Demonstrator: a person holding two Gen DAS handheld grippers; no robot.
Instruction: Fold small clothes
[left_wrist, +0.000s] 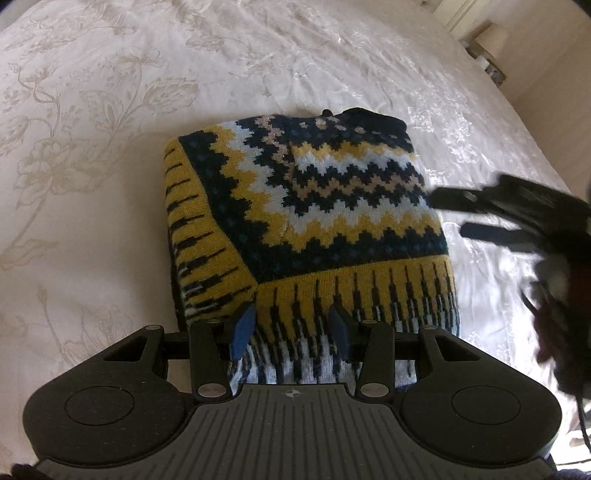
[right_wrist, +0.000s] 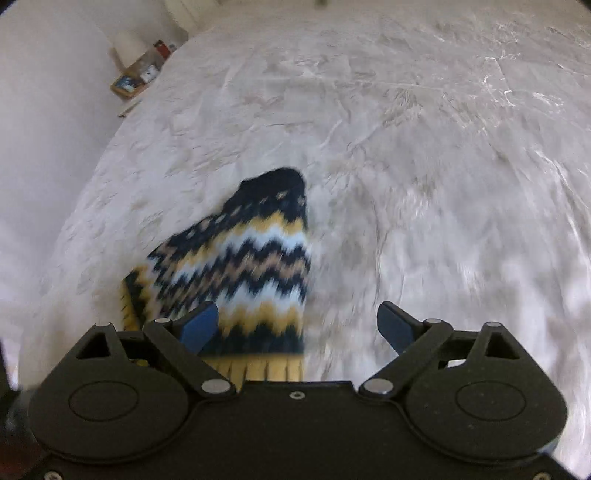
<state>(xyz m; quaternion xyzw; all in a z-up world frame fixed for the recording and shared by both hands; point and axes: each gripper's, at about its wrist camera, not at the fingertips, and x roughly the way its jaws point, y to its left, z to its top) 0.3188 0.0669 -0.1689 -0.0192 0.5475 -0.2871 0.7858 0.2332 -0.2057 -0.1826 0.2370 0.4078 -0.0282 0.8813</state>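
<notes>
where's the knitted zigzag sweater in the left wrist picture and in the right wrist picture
Left wrist view: the sweater fills the centre, folded, its near edge between the left gripper's blue pads.
Right wrist view: the sweater lies lower left of centre, blurred, reaching down to the open right gripper.
Shared landmark: the white flowered bedspread under it.

The sweater (left_wrist: 306, 206) is knitted in navy, mustard yellow, pale blue and tan zigzag bands, with small dots on the navy parts. Its hem carries navy bars on yellow, shading to white nearer. The bed (left_wrist: 110, 110) cover is cream with a faint beige flower pattern. Both tools, left (left_wrist: 291, 328) and right (right_wrist: 299, 325), are black with blue pads.
</notes>
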